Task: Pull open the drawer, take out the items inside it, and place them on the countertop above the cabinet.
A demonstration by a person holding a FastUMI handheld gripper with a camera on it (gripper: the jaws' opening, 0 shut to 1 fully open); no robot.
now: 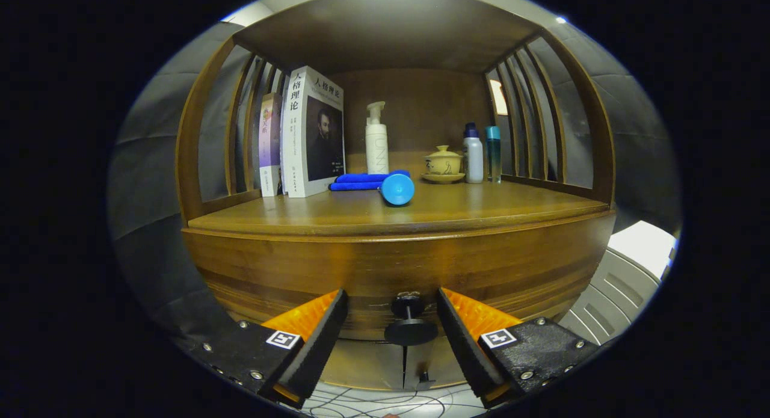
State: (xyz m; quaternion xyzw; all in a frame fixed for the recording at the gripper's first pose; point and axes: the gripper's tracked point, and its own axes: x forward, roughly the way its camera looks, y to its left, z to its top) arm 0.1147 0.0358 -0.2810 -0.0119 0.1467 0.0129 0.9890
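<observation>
- Wooden cabinet (397, 267) stands straight ahead, its drawer front (289, 279) flush with the cabinet and shut.
- Dark round knob (410, 322) sticks out from the drawer front, between the fingers of the gripper (391, 331); the fingers stand apart on either side of it, and neither touches it.
- On the desk (481, 210) above the drawer: two upright books (304, 135) at the back left corner, a blue folded cloth (361, 181) beside them, a blue bottle (397, 188) lying on its side just in front of the cloth.
- White pump bottle (376, 140) stands at the back; a lidded cup on a saucer (443, 164) and two small bottles (481, 153) stand towards the back right.
</observation>
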